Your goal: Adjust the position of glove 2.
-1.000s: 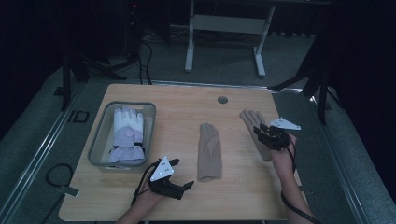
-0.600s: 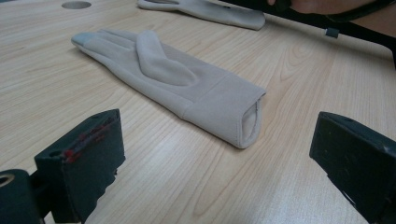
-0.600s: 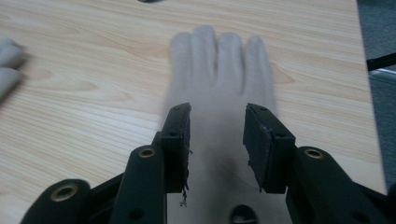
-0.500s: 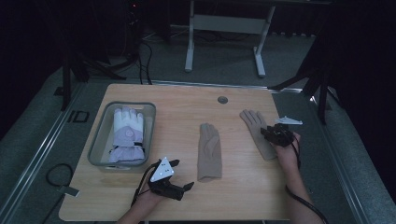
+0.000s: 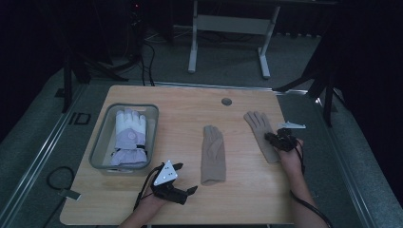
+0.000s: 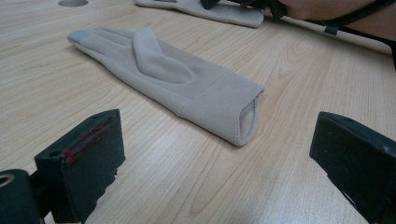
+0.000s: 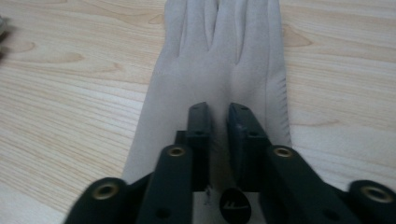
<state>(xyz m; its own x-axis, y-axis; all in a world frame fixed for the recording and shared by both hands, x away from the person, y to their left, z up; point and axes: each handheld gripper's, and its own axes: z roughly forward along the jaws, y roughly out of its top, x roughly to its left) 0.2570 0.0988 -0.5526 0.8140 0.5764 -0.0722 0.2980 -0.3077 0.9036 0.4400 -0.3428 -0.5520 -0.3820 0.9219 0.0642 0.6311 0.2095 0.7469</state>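
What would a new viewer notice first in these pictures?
Two beige gloves lie flat on the wooden table: the middle glove and the right glove. The right gripper has just been closing on the right glove's cuff end. At left, a grey bin holds a white glove.

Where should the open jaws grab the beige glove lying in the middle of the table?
Probably the cuff of the middle glove, coming in low from the person's side. It lies flat with its fingers pointing away, and the cuff's open end, its thickest edge, faces the left gripper, whose jaws stand wide apart.
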